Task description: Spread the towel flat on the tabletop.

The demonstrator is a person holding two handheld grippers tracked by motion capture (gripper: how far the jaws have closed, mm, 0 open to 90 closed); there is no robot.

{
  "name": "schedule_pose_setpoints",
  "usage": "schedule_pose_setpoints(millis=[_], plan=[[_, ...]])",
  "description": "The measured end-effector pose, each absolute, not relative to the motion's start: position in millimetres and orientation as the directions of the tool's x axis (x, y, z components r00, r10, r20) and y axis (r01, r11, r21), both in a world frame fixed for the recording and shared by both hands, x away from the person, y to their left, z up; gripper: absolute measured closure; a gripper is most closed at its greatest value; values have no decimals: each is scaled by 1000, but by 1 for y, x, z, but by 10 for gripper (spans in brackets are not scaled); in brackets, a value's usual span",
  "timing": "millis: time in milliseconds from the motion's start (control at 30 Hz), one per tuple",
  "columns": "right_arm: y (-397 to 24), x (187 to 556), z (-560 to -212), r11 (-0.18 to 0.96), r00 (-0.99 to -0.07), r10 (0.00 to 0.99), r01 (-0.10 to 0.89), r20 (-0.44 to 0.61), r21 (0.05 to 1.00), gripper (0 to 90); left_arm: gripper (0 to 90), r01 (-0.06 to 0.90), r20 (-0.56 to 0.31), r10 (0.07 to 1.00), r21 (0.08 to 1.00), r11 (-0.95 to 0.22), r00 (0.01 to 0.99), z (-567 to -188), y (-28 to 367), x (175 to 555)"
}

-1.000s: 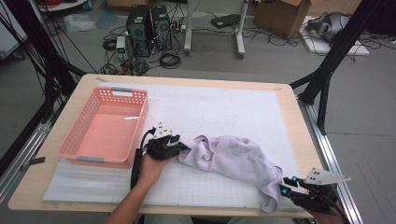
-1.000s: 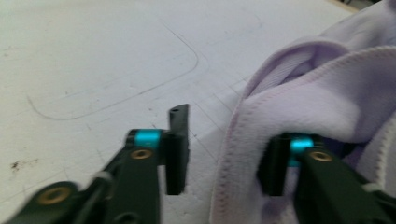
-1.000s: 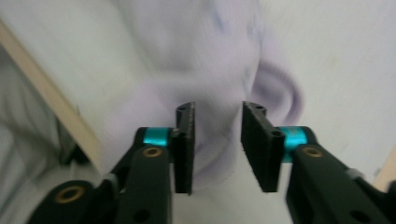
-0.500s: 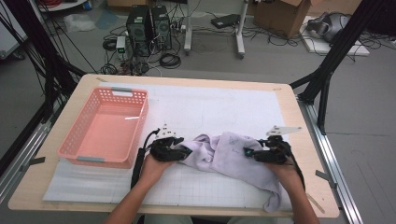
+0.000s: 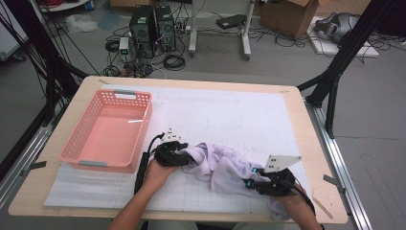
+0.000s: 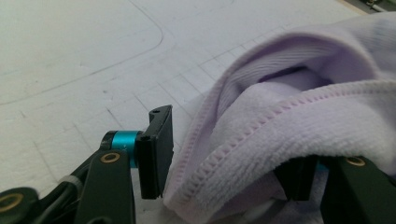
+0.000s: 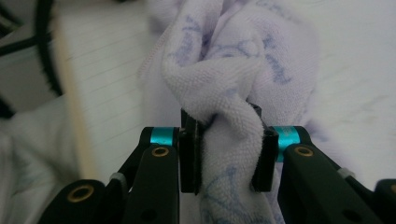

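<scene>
High view: the towel (image 5: 225,165) lies bunched on the table's (image 5: 239,110) near side, right gripper (image 5: 256,183) clamped on a fold, left gripper (image 5: 179,154) set wide around its hem, probably mid-grasp; closing appears next.

Left gripper (image 5: 184,155) low, jaws apart, lilac towel (image 5: 225,165) edge lying between them. Right gripper (image 5: 253,182) jaws pinched on a towel fold bunched between the pads (image 7: 189,154).

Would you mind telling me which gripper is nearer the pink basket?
Left. The left gripper sits just beside the basket, off its right wall, at the towel; the right gripper is far across, near the table's front right.
</scene>
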State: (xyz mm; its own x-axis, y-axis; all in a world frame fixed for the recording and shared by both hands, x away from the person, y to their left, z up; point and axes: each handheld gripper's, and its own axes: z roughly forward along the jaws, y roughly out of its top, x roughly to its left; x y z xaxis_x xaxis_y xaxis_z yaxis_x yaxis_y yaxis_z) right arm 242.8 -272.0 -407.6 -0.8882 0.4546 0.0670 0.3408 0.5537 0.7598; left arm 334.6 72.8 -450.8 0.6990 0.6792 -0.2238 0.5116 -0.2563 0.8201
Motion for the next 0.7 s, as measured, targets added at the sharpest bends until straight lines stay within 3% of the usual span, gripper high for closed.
schedule_pose_setpoints(millis=[67, 167, 233, 267, 300, 333, 367, 433, 533, 567, 667, 700], plan=[[-262, 233, -412, 620, -916, 395, 319, 67, 716, 643, 449, 509, -222, 678, 822, -256, 700, -451, 72, 334], [-258, 230, -412, 628, -927, 364, 317, 92, 711, 598, 488, 502, -213, 668, 821, -273, 713, -450, 72, 333], [-261, 231, -403, 610, -930, 355, 312, 101, 729, 528, 604, 491, -201, 660, 823, -287, 724, -450, 71, 332], [-261, 231, -403, 610, -930, 355, 312, 101, 729, 528, 604, 481, -189, 655, 824, -299, 732, -449, 71, 331], [-264, 233, -398, 582, -926, 363, 315, 108, 750, 518, 708, 473, -185, 646, 826, -307, 741, -449, 70, 330], [-268, 235, -391, 551, -921, 372, 318, 115, 772, 518, 708, 463, -173, 641, 827, -318, 748, -449, 69, 330], [-279, 245, -379, 490, -909, 402, 316, 111, 812, 509, 781, 458, -170, 635, 829, -321, 753, -449, 68, 329], [-284, 251, -374, 456, -897, 426, 321, 113, 830, 504, 792, 446, -151, 629, 828, -341, 763, -449, 67, 328], [-297, 278, -365, 388, -834, 542, 357, 104, 850, 529, 812, 443, -151, 628, 830, -339, 764, -449, 67, 328], [-299, 300, -369, 406, -784, 615, 403, 80, 820, 555, 818, 443, -150, 628, 830, -340, 764, -449, 67, 328], [-296, 322, -381, 424, -758, 646, 454, 90, 784, 575, 824, 438, -148, 627, 833, -338, 765, -448, 68, 328], [-288, 342, -398, 472, -748, 656, 510, 100, 719, 578, 833, 435, -145, 627, 835, -338, 766, -448, 68, 328]])
